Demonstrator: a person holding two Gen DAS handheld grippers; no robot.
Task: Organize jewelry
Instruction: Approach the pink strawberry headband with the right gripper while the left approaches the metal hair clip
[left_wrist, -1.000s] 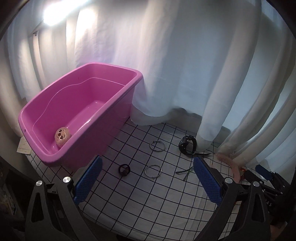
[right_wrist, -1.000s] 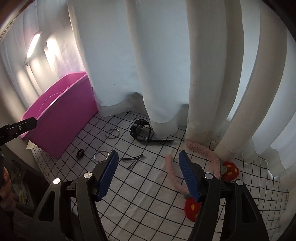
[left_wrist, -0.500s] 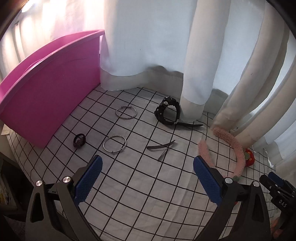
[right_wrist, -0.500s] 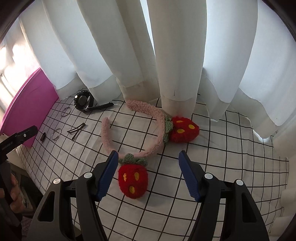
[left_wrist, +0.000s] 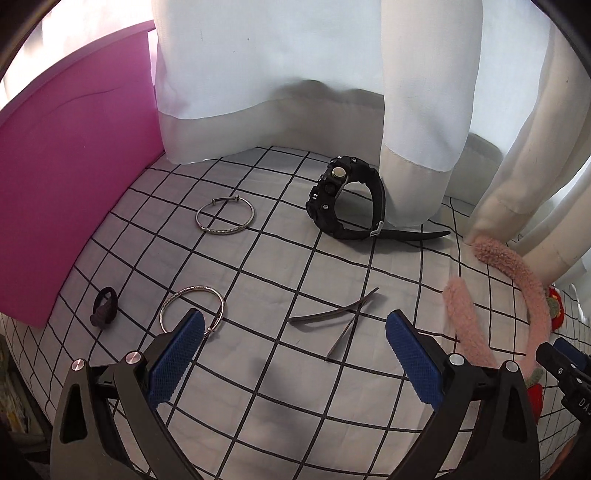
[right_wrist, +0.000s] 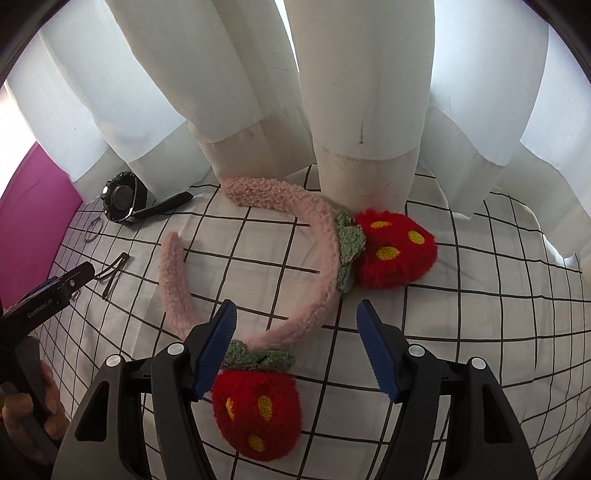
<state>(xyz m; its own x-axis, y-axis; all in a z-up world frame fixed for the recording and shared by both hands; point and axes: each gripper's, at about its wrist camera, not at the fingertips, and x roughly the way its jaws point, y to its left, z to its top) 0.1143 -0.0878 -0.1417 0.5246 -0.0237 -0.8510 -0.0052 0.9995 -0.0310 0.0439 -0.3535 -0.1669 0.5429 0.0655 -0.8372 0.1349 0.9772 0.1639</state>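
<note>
In the left wrist view, the left claw (left_wrist: 293, 354) stands wide with nothing between its blue pads, above a white cloth with a black grid (left_wrist: 258, 398) on the worktop. Just ahead of it lie two dark hair clips (left_wrist: 334, 316), crossed. One silver bangle (left_wrist: 192, 309) lies by the left pad, another (left_wrist: 225, 217) farther back, and a small dark hair tie (left_wrist: 105, 313) rests near the pink tub (left_wrist: 70, 184). A black watch (left_wrist: 347, 201) stands on its edge against the curtain (left_wrist: 295, 85). Only part of the pink fuzzy headband (left_wrist: 495, 295) shows at the right.

The right wrist view shows the whole headband (right_wrist: 317, 266) with both red strawberries, one (right_wrist: 395, 254) by the curtain hem and one (right_wrist: 255, 413) just beneath the right claw (right_wrist: 297, 350). This claw is also wide and holds nothing. At the left edge a hand (right_wrist: 29, 406) grips the other tool. The watch (right_wrist: 120, 201) and clips (right_wrist: 114, 269) appear small; the hair tie is not seen here.
</note>
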